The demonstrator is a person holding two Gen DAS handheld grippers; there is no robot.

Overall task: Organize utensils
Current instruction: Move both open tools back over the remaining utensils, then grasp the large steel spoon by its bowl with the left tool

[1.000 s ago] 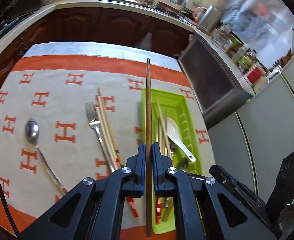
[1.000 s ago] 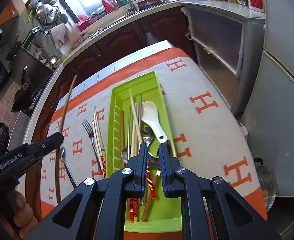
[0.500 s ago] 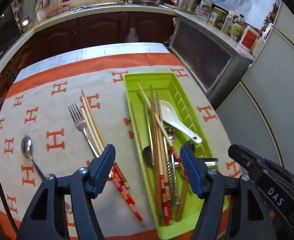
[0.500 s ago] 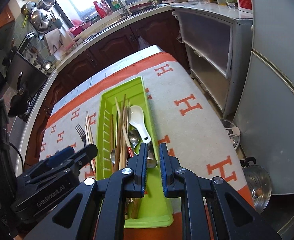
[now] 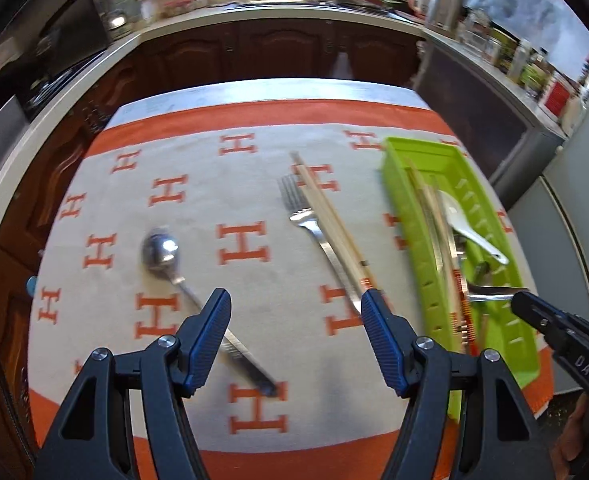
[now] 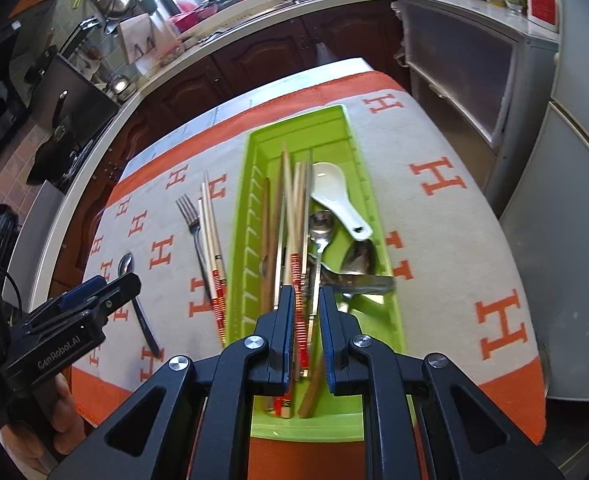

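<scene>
A green utensil tray (image 6: 254, 184) (image 5: 490, 332) holds several chopsticks, metal spoons and a white ceramic spoon (image 6: 336, 196). On the cloth lie a metal spoon (image 5: 162, 252) (image 6: 127, 266), a fork (image 5: 298, 212) (image 6: 188, 212) and a pair of light chopsticks (image 5: 330, 220) (image 6: 210, 220). My left gripper (image 5: 296, 334) is open and empty, above the cloth between the spoon handle and the fork. My right gripper (image 6: 306, 316) hovers over the tray's near end, jaws nearly closed with a narrow gap and nothing held.
The table wears a white cloth with orange H marks and an orange border (image 5: 254, 116). Dark wood cabinets and a counter (image 5: 278, 16) run behind. A metal cabinet and fridge (image 6: 574, 160) stand to the right of the table.
The left gripper released a dark wooden chopstick into the tray, opened wide, then swung left over the cloth toward the spoon and fork. The right gripper stayed over the tray.
</scene>
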